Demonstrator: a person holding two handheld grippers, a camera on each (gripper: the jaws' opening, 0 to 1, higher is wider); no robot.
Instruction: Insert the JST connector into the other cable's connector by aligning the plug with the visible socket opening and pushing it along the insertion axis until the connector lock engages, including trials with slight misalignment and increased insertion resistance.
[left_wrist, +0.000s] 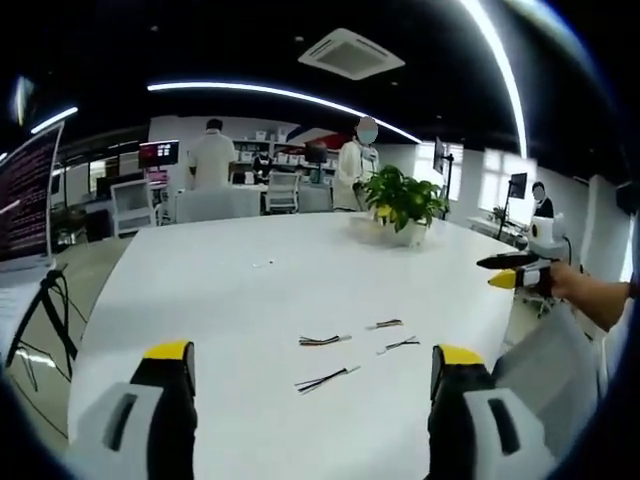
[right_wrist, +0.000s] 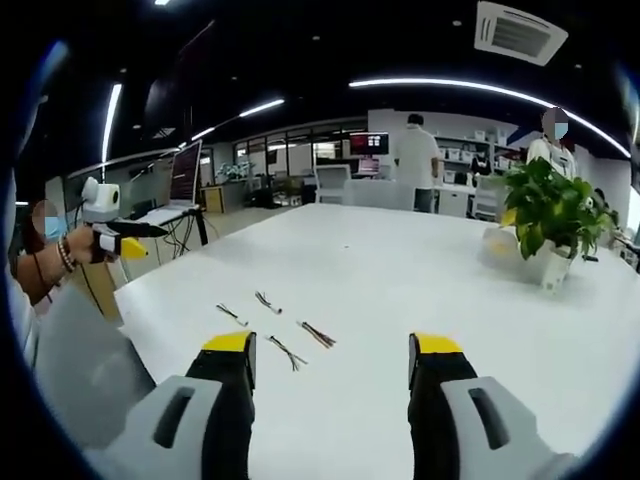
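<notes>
Pre-grasp stage. Left gripper (left_wrist: 312, 372) and right gripper (right_wrist: 330, 362) hover with jaws wide apart, empty. Four short wired JST connector cables (left_wrist: 325, 340) lie untouched mid-desk on the white desk (left_wrist: 250, 290). Next: descend and pick one cable in each gripper.

- No text can be read in either view; no brand, number or sign is legible
- The monitor (left_wrist: 25, 195) at the table edge shows rows of pale lines (too blurred to read); the far red screen (right_wrist: 368, 143) is likewise illegible
</notes>
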